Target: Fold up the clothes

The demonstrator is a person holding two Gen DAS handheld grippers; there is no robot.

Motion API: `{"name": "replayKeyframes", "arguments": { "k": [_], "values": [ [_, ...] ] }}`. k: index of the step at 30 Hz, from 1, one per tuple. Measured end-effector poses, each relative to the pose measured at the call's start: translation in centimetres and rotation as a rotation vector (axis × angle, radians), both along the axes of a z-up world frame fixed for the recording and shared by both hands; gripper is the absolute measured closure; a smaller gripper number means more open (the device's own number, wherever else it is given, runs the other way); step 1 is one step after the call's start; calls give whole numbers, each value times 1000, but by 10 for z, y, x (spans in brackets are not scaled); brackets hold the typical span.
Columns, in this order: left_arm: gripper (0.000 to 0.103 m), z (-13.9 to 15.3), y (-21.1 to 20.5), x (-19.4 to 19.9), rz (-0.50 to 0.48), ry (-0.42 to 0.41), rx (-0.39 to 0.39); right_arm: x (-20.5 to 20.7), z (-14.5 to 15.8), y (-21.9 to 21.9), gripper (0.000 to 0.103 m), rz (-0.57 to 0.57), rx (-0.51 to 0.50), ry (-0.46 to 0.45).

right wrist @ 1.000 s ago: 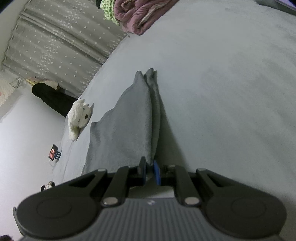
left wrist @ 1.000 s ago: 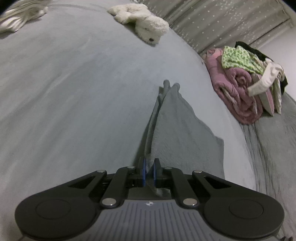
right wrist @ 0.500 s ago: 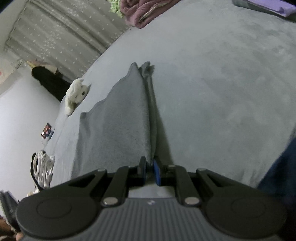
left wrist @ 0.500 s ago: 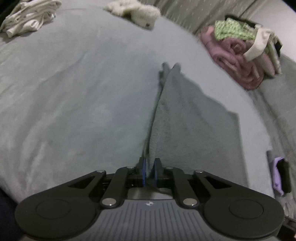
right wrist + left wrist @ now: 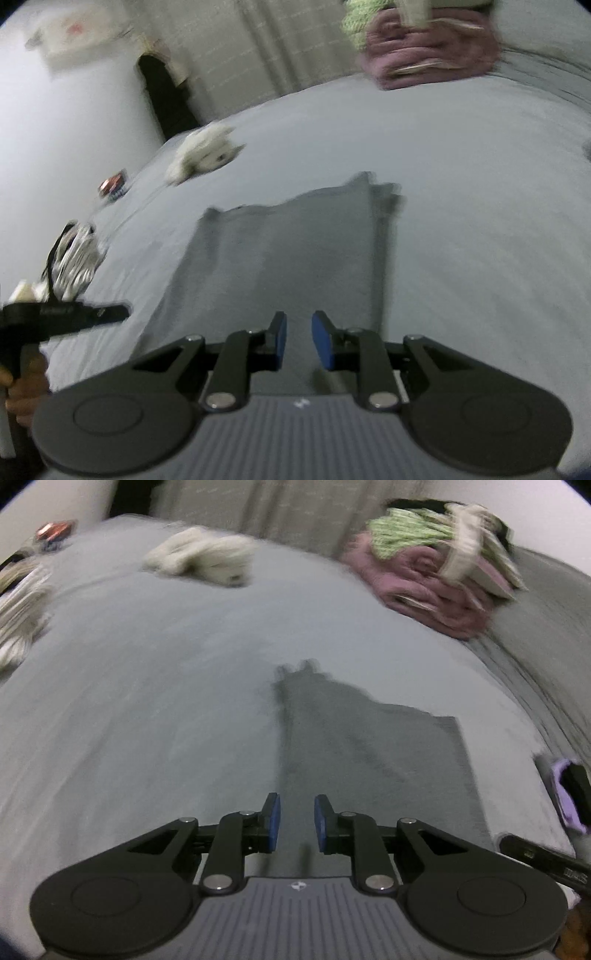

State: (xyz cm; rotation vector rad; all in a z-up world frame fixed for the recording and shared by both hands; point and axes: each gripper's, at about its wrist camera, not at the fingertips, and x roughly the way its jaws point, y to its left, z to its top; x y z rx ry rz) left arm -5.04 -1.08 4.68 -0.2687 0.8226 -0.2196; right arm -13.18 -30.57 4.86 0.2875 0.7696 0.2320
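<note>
Now both tools gape over garment (image 5: 369,746).

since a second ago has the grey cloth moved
Yes. The grey cloth has dropped from both grippers to lie flat on the bed, spread toward the pink clothes pile side.

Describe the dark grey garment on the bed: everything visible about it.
The dark grey garment is a soft, fleecy-looking cloth lying flat on the lighter grey bedcover, folded into a rough rectangle with a doubled edge along one side and two small tips at the far corner. Both open grippers hover at its near edge, gripping nothing. The frames are motion-blurred.
</note>
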Motion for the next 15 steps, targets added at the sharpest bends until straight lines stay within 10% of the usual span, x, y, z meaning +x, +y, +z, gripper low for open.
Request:
{"name": "replayKeyframes", "arguments": {
  "k": [15],
  "values": [
    [85,-43,-66,66,-237,63,-19,88,-37,59,87,252,-147,59]
  ]
}}
